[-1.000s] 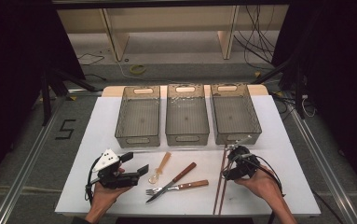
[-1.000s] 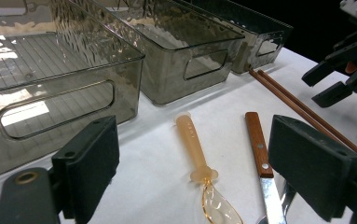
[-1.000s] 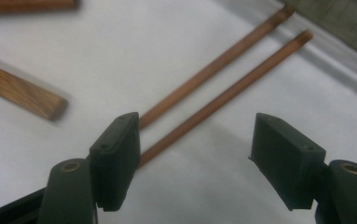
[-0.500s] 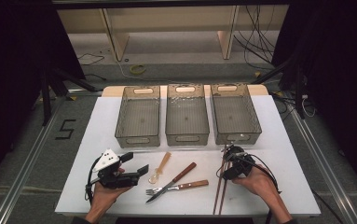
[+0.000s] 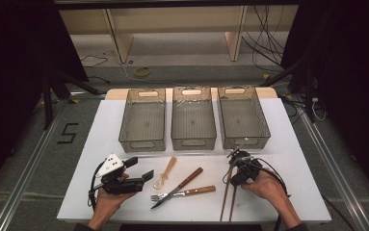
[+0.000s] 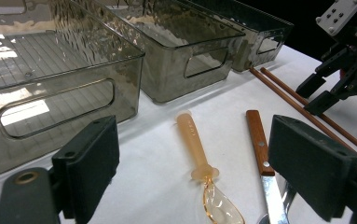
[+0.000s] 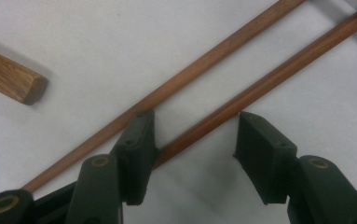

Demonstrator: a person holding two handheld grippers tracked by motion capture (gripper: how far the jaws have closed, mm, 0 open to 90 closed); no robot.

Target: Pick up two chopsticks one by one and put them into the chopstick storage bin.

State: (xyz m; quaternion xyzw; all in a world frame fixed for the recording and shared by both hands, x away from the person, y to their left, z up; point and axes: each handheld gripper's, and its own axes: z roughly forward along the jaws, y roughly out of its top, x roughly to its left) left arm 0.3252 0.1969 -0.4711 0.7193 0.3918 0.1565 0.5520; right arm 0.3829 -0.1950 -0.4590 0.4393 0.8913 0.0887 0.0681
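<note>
My right gripper [image 7: 192, 135] down over chopsticks [image 7: 223, 70], jaws just closing, one stick between pads, not yet pinched. My left gripper [image 6: 190, 163] wide open, empty, beside spoon [image 6: 199, 158].

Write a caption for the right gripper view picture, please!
The right claw, just closing, straddles one of two wooden chopsticks lying on the white table.

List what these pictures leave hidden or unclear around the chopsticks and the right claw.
- Chopsticks: both ends cut off by the right gripper view's edges; one passes under a black jaw.
- Right claw: its jaws have just been closing, one chopstick between them; pad contact unclear; too small in the high view.
- Fork: tines crossed by the knife in the high view.
</note>
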